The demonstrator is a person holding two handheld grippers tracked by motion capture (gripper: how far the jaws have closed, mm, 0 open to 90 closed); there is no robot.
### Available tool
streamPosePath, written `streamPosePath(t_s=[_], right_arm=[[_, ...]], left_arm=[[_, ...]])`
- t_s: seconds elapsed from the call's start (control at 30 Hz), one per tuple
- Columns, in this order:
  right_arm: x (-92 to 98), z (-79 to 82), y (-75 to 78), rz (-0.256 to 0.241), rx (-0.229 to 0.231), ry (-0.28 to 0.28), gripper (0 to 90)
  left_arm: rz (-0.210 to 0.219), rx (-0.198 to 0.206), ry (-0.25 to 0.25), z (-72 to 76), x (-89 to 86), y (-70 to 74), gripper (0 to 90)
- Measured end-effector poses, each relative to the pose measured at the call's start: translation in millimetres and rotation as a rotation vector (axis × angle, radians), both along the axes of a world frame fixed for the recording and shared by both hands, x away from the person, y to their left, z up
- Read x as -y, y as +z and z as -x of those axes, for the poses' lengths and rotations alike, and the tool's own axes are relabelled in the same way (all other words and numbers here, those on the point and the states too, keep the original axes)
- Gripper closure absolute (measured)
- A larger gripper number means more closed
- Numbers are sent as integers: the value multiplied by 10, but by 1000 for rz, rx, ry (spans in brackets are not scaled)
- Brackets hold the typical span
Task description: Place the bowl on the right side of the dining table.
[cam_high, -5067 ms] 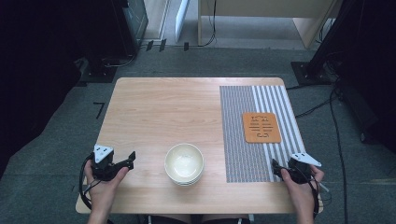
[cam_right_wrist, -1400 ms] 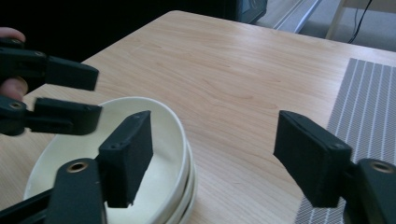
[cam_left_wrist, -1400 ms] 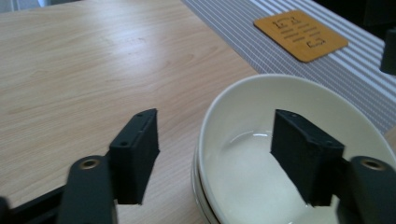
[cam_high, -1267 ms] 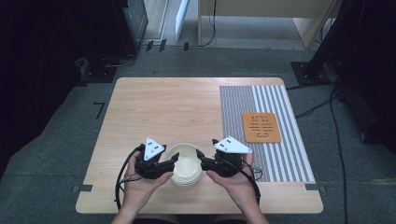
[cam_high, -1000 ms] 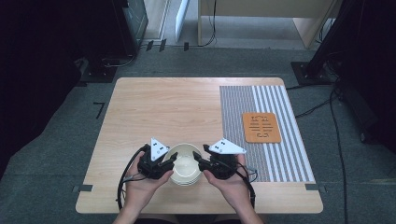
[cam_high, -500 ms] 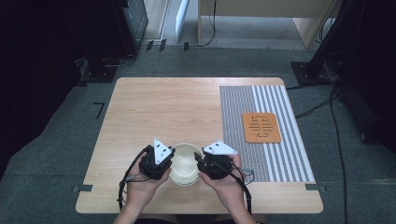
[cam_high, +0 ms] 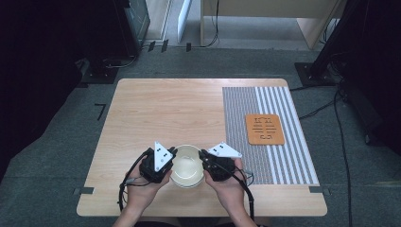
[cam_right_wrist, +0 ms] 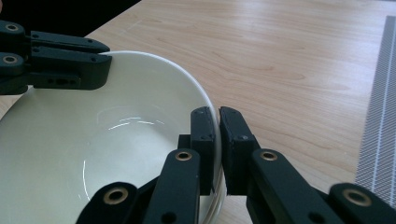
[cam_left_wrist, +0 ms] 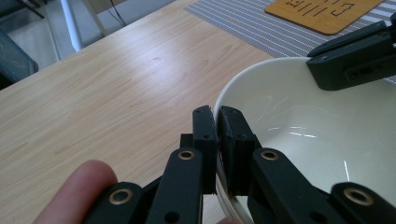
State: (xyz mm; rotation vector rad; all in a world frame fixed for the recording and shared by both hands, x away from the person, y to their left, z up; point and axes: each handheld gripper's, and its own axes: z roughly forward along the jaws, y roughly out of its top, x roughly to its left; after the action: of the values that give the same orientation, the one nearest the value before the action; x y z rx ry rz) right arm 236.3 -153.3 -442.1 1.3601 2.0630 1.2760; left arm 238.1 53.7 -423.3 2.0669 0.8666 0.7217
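A cream-white bowl (cam_high: 187, 166) sits near the front edge of the wooden table (cam_high: 179, 109), empty inside. My left gripper (cam_high: 171, 155) is shut on the bowl's left rim (cam_left_wrist: 224, 95), one jaw inside and one outside. On the opposite side, my right gripper (cam_high: 203, 156) is shut on the right rim (cam_right_wrist: 205, 100) the same way. In the left gripper view the right gripper's jaws (cam_left_wrist: 355, 60) reach over the far rim; in the right gripper view the left gripper's jaws (cam_right_wrist: 60, 63) do likewise.
A grey striped placemat (cam_high: 269, 151) covers the table's right part, with an orange wooden coaster (cam_high: 265, 128) lying on it. Bare wood stretches behind and to the left of the bowl. Dark furniture and cables stand on the floor around the table.
Both grippers came in from the table's front corners to the bowl's two sides. Over the last second they shut on its rim.
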Motion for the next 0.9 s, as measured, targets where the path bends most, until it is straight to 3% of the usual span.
streamPosePath(t_s=[0.17,0.23,0.33,0.4,0.53,0.7,0.9], right_arm=[[-4,-19,-2,-2,0,3,843],[-12,-20,5,6,-2,1,843],[-22,-14,8,36,16,15,854],[-6,-12,2,47,28,35,866],[26,-18,-14,27,33,53,870],[27,-14,-24,35,58,54,869],[40,37,2,44,115,62,870]], left_arm=[[-12,2,10,3,17,3,856],[-37,2,23,5,50,-5,839],[-78,-27,39,-20,107,-47,735],[-101,-18,52,-23,133,-71,758],[-95,6,32,-20,103,-73,800],[-55,26,4,-12,46,-68,828],[-25,107,-19,54,28,-5,842]])
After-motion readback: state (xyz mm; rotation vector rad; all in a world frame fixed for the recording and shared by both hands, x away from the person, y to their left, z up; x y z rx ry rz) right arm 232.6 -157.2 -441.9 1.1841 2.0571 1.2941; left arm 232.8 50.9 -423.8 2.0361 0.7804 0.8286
